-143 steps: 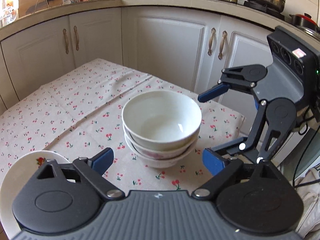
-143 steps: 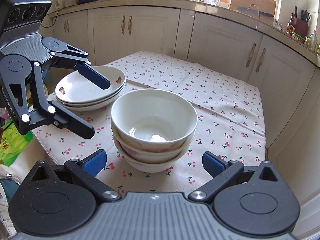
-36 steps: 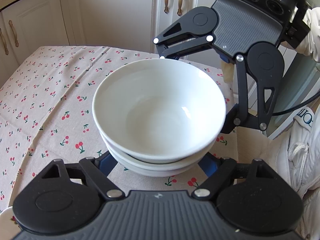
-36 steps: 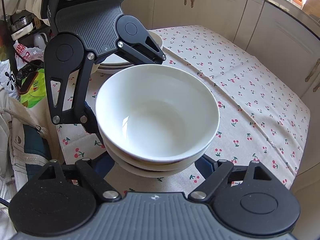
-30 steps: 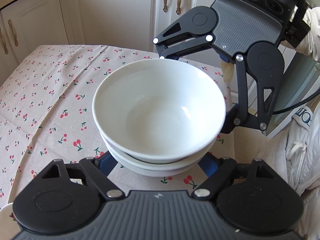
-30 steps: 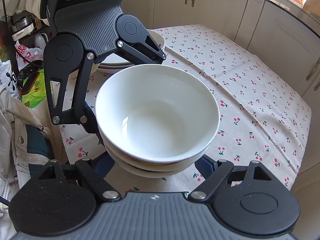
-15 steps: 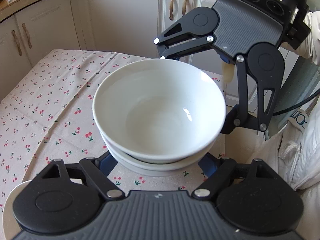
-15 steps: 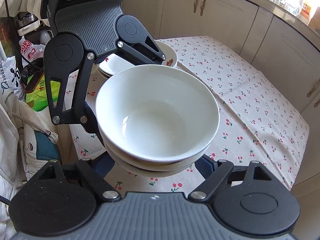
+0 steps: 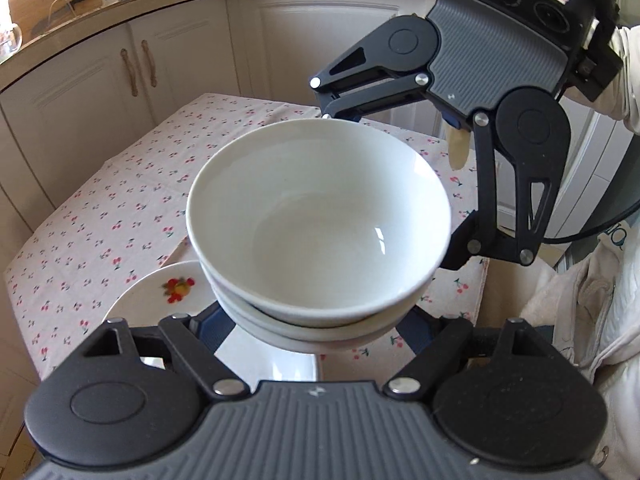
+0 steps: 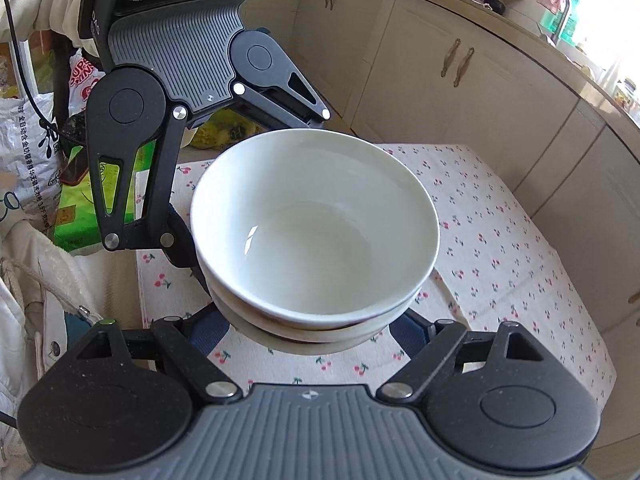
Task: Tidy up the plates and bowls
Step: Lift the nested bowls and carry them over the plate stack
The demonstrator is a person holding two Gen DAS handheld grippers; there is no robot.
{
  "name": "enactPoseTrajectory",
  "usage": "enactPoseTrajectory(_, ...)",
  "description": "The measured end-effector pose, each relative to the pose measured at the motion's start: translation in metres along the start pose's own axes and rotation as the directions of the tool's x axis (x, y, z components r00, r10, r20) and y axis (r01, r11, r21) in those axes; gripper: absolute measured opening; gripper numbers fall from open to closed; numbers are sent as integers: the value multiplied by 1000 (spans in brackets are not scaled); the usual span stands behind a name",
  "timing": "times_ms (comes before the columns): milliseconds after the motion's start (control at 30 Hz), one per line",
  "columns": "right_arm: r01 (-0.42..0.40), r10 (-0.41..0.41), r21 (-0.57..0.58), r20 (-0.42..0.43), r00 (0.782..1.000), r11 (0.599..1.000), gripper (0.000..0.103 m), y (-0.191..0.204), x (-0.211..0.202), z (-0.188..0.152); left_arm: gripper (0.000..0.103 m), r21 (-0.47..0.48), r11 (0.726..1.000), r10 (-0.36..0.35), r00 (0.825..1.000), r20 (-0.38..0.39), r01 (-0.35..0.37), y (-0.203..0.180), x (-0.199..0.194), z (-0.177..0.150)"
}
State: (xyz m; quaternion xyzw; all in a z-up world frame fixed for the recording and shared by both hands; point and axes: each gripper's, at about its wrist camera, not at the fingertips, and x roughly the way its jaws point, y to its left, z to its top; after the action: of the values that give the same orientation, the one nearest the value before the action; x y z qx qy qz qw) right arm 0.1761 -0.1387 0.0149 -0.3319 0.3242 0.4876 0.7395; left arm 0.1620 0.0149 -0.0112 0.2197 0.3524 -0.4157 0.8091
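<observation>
Bowl stack [image 9: 318, 236]: nested, centre frame, lifted clear of the cherry-print tablecloth [image 9: 120, 208].
Left gripper [image 9: 316, 326], right gripper [image 10: 308, 328]: both clamped part-open on the stack's lowest bowl.
Plate [image 9: 156, 292]: lower left, beneath the stack.
Remaining: set the bowls down.

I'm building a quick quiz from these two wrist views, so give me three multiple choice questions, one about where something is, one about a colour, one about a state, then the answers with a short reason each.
1. Where is the plate with the fruit print in the left wrist view?
A. On the tablecloth, below and left of the bowls
B. On the counter
C. Inside the top bowl

2. What colour is the top bowl's inside?
A. Blue
B. White
C. Black

3. What state is the bowl stack in?
A. Lying tipped over
B. Resting alone on the table
C. Held by both tools

Answers:
1. A: the plate lies on the tablecloth.
2. B: the top bowl is plain white.
3. C: the left tool and right tool flank the bowl stack, which sits clear of the cloth.
</observation>
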Motion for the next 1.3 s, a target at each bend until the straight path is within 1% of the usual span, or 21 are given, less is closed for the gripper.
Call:
enactPoseTrajectory(133,-20,20,-39,0,1000,999,90,-2,22,24,85,-33,999,39,999,-2,-39,16,-10,-15)
enactPoseTrajectory(233,-34,33,-58,-6,999,998,90,-6,38,37,85,-56,997,55,999,-3,-55,28,-13,-25)
enactPoseTrajectory(367,-50,49,-70,-26,998,996,90,-13,59,51,85,-81,995,62,998,-7,-62,43,-11,-35)
enactPoseTrajectory(500,-65,62,-67,-45,997,996,90,-21,76,60,85,-105,993,52,999,-10,-53,57,-7,-44)
enactPoseTrajectory(700,-81,78,-60,-63,995,995,90,-26,94,65,85,-128,991,39,999,-15,-41,62,-6,-53)
enactPoseTrajectory(800,-84,80,-57,-65,995,995,90,-26,95,66,85,-138,990,33,999,-15,-34,64,-12,-59)
enactPoseTrajectory(933,-87,83,-52,-72,994,995,90,-25,97,66,85,-149,988,25,1000,-15,-27,76,3,-56)
enactPoseTrajectory(1200,-97,96,-22,-65,993,995,90,-27,96,64,85,-149,988,31,999,-8,-32,74,2,-58)
enactPoseTrajectory(1300,-89,87,-26,-59,994,996,90,-27,96,64,85,-153,987,39,999,-3,-39,73,2,-59)
